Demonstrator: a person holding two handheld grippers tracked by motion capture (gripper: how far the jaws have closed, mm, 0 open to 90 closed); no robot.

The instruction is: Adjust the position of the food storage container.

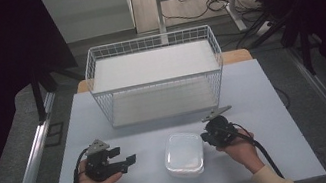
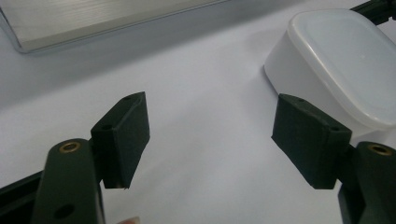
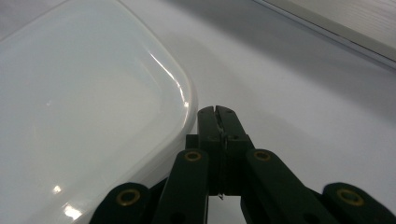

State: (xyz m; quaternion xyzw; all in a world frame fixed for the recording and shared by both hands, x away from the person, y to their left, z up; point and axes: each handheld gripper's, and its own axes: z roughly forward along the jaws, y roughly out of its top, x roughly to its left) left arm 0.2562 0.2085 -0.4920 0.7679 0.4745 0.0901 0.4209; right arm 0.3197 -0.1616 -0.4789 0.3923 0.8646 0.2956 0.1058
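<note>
A white lidded plastic box (image 1: 184, 153) lies on the pale table (image 1: 264, 99) between the two hands. In the high view my left gripper (image 1: 126, 156) is held low at the front left, jaws wide apart with nothing between them. The left gripper view has its black pads (image 2: 125, 137) spread over bare table, the box (image 2: 341, 65) to their right. My right gripper (image 1: 205, 136) sits just right of the box, jaws pressed together with nothing held. In the right gripper view the shut tips (image 3: 217, 114) hover beside the box's rounded lid corner (image 3: 93, 102).
A white wire basket (image 1: 155, 75) with two shelves stands at the back middle of the table. Its metal edge (image 2: 93, 18) runs across the top of the left gripper view, and the same edge (image 3: 341, 23) crosses the top right of the right gripper view. Dark floor surrounds the table.
</note>
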